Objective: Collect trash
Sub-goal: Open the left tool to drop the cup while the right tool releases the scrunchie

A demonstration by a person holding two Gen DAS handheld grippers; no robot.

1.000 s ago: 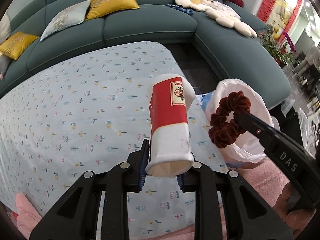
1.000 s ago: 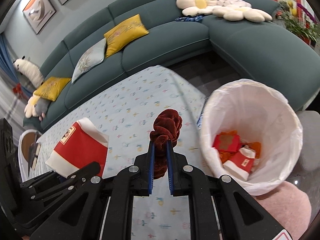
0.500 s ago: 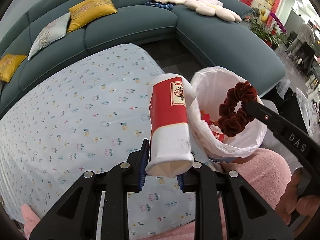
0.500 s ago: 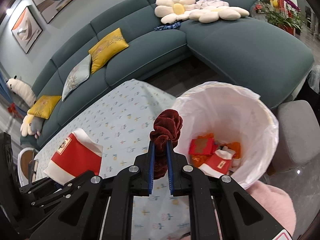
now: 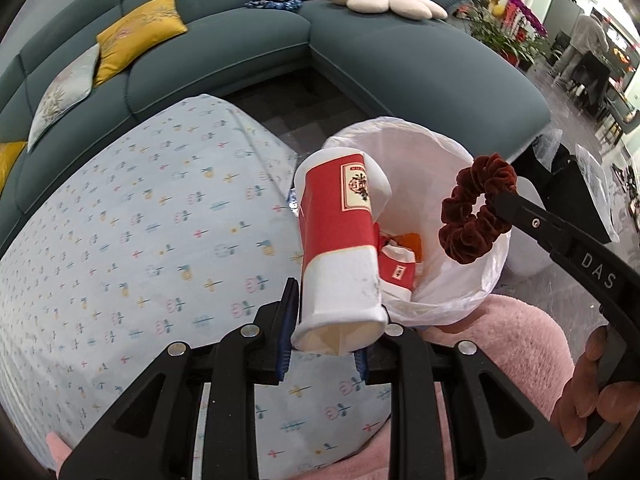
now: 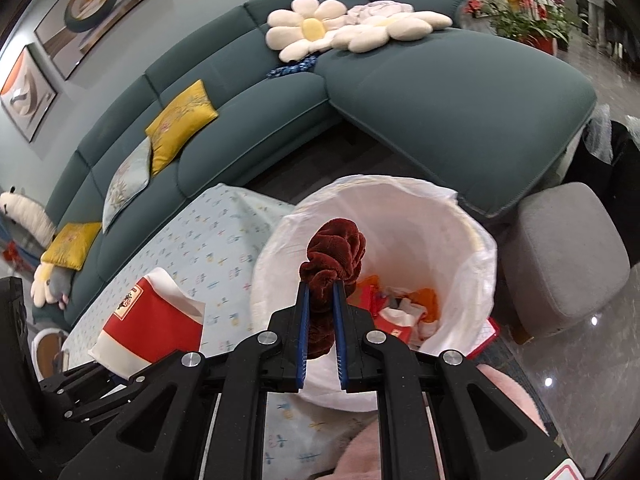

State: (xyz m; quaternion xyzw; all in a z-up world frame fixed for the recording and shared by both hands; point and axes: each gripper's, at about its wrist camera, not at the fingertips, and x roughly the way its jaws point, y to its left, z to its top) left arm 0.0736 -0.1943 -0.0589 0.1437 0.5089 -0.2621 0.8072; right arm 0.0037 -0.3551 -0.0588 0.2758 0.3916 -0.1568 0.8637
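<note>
My left gripper [image 5: 326, 312] is shut on the squashed base of a red and white paper cup [image 5: 340, 240], which sticks up at the near left rim of the bin. That cup [image 6: 152, 326] shows at the lower left of the right wrist view. My right gripper [image 6: 320, 292] is shut on a dark red velvet scrunchie [image 6: 334, 248], hanging over the bin's mouth. In the left wrist view the scrunchie [image 5: 474, 214] hangs from the right gripper's tip over the bin. The white-lined trash bin [image 6: 476, 256] holds red and orange wrappers [image 6: 400, 304].
The table [image 5: 140, 240] under a pale flower-print cloth lies left of the bin. A teal corner sofa [image 6: 420, 92] with yellow cushions [image 6: 182, 122] stands behind. A grey stool [image 6: 560, 256] sits right of the bin. Pink fluffy fabric [image 5: 504, 336] lies at the near edge.
Both grippers have swung right from over the table to the bin. The cup now stands at the bin's rim and the scrunchie hangs over its opening. Both grips are unchanged.
</note>
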